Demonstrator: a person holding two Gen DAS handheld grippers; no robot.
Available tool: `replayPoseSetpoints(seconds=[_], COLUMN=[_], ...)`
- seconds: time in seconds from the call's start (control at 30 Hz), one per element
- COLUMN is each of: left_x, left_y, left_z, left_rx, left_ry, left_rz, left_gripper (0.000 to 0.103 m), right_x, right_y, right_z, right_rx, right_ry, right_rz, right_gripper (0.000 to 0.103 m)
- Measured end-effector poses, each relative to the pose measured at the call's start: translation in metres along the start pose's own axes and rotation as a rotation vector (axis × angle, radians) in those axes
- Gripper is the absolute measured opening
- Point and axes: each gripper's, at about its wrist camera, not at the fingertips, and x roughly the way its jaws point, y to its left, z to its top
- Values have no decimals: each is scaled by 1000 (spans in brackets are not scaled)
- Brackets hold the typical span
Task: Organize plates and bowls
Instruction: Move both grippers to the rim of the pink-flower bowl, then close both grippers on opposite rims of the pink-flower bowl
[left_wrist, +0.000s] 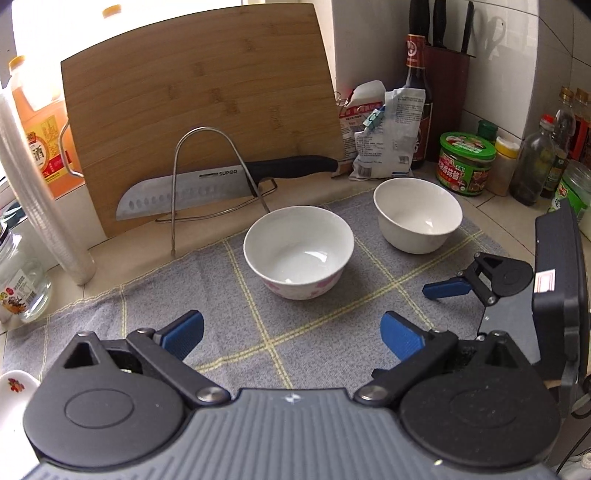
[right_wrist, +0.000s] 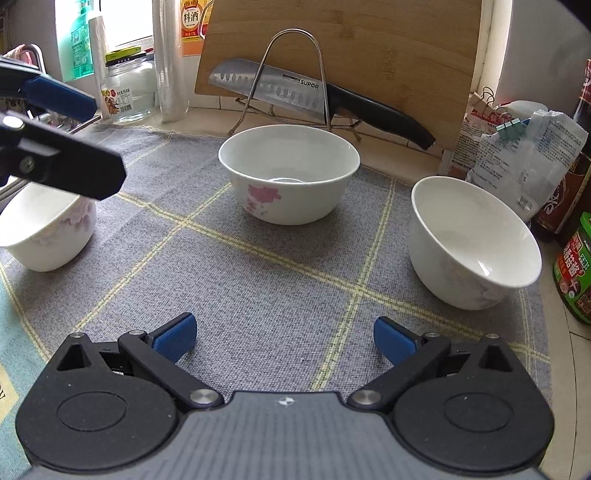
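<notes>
- Since both cameras look down at the same gray checked cloth (right_wrist: 258, 280), nearest things first: the left gripper (left_wrist: 291, 334) hangs over the cloth with its jaws spread wide and nothing between them.
- The right gripper (right_wrist: 284, 338) is the same deal, jaws wide apart and empty, hovering above bare cloth.
- In the right wrist view a bowl (right_wrist: 48, 229) sits at the left edge of the cloth, partly hidden behind the left gripper's arm.
- Further in, a bowl with pink flowers (left_wrist: 298, 251) stands upright near the middle of the cloth, empty.
- A plain white bowl (left_wrist: 417, 214) stands to its right, well apart from it, near the cloth's far right corner.
- Behind them on the surface (left_wrist: 221, 236), a wire rack (left_wrist: 207, 177) holds a big knife (left_wrist: 192, 192), with a wooden cutting board (left_wrist: 199, 92) leaning behind it.
- Off to the right there's a green-lidded jar (left_wrist: 466, 162), some bags and bottles by the wall.
</notes>
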Motion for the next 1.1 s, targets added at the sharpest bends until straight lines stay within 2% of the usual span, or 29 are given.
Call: replayPoseSetpoints(seconds=[0.3, 0.4, 0.53, 0.73, 1.1], left_x=[34, 48, 66, 80, 113], left_y=[14, 19, 27, 37, 40], left_z=[26, 34, 41, 51, 67], left_rx=[11, 15, -4, -20, -49], left_ry=[9, 32, 73, 68, 94], left_rz=[-94, -103, -150, -161, -184], left_gripper=[101, 101, 101, 101, 101], right_x=[2, 2, 5, 9, 24], right_y=[1, 1, 2, 7, 0], right_z=[-3, 0, 6, 19, 47], right_rx=[29, 38, 34, -23, -54], right_ry=[-21, -6, 9, -13, -66], right_rz=[-9, -15, -17, -13, 1], right_gripper=[103, 103, 103, 103, 103])
